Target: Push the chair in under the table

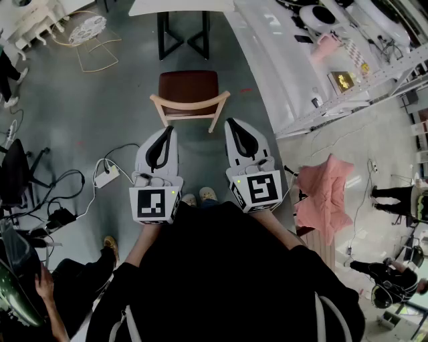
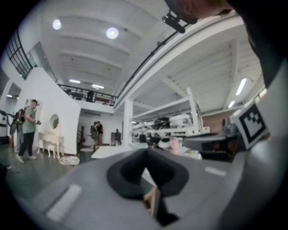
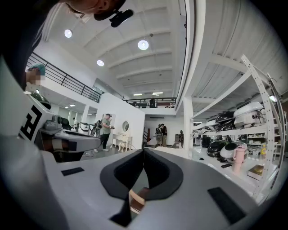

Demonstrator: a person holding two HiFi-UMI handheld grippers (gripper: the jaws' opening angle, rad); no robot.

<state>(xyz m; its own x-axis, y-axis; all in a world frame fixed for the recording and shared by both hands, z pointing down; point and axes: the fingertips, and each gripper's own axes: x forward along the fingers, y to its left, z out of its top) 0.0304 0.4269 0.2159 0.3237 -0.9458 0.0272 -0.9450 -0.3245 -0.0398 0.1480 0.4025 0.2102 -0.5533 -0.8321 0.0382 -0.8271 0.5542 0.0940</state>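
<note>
Chair (image 1: 189, 93) stands just ahead of shut fingers (image 1: 144, 155).

No words, brand names or numbers can be read anywhere; the marker cube (image 1: 155, 204) of the left gripper (image 1: 167, 130) and that of the right gripper (image 1: 231, 123) carry only black-and-white square patterns, no letters

A chair (image 1: 189, 90) with dark brown seat and pale curved wooden back is seen upright, set apart from the white, black-legged table (image 1: 180, 7)
</note>
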